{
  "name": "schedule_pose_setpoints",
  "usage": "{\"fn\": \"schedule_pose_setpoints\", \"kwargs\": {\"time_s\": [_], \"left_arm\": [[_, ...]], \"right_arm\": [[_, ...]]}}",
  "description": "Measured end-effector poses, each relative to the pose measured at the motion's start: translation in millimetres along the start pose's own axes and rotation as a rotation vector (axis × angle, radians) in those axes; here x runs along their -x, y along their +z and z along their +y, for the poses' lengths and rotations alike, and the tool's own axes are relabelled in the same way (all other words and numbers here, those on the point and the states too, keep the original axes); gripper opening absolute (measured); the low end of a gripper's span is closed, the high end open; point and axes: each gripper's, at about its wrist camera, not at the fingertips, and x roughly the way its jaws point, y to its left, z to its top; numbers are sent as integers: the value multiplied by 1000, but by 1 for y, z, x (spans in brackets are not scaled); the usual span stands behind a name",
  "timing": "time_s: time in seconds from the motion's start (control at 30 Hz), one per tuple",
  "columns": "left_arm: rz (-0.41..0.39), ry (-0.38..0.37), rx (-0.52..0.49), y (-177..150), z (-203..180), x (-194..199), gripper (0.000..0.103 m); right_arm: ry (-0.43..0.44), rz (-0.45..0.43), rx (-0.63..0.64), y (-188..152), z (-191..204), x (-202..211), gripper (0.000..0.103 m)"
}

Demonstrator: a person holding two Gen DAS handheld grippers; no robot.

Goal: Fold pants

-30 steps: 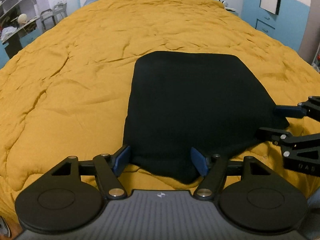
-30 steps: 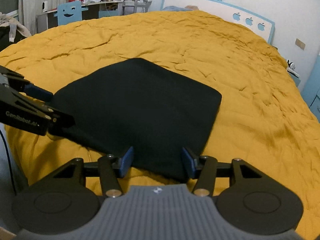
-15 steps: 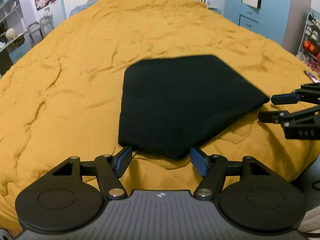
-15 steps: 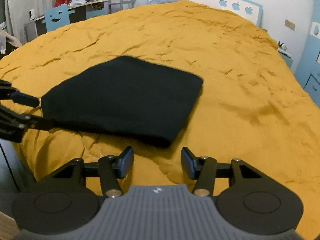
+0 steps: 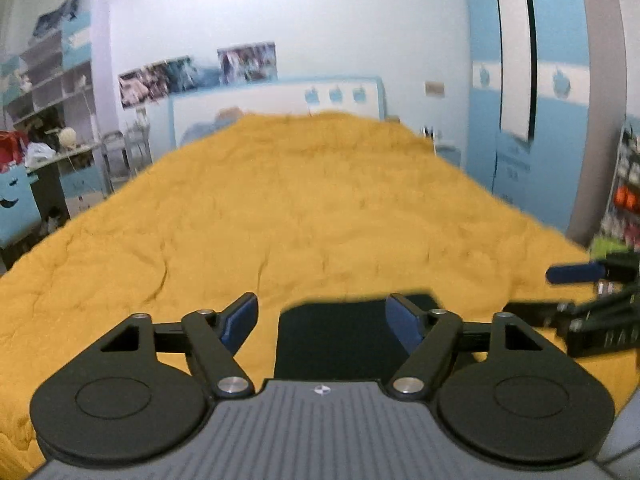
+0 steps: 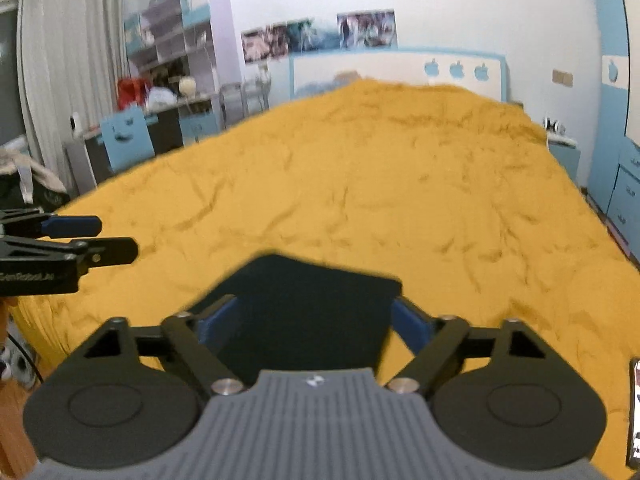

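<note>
Pants (image 6: 308, 312) lie folded square near the bed (image 5: 320, 220) front edge; both grippers, left (image 5: 322, 320) and right (image 6: 316, 322), have lifted clear, jaws wide, empty; folding appears complete

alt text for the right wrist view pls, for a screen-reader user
Folded black pants lie flat on a yellow bedspread, seen between the spread fingers of the open, empty right gripper. The left gripper, also open, hangs at the left edge over the bedspread. Behind is a blurred bedroom with a blue-and-white headboard and shelves.
</note>
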Motion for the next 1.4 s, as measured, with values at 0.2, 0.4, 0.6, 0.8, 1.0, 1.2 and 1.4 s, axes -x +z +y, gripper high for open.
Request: {"fn": "schedule_pose_setpoints", "kwargs": {"time_s": [0.2, 0.4, 0.6, 0.8, 1.0, 1.2, 1.4], "left_arm": [[-69, 64, 31, 18, -14, 11, 95], [-24, 128, 109, -3, -15, 9, 95], [96, 149, 141, -35, -13, -1, 95], [218, 153, 116, -65, -17, -9, 95], [290, 153, 110, -83, -21, -13, 95], [317, 152, 100, -88, -22, -14, 95], [312, 151, 99, -89, -24, -12, 95]], "right_arm": [[-13, -136, -30, 21, 20, 32, 82], [-37, -121, -102, -4, 34, 41, 82], [-73, -41, -107, -40, 43, 33, 82], [-99, 50, -99, -69, 45, 16, 82], [-104, 144, -92, -88, 46, 0, 82], [-119, 164, -84, -93, 45, -4, 82], [-122, 170, -84, -93, 46, -5, 82]]}}
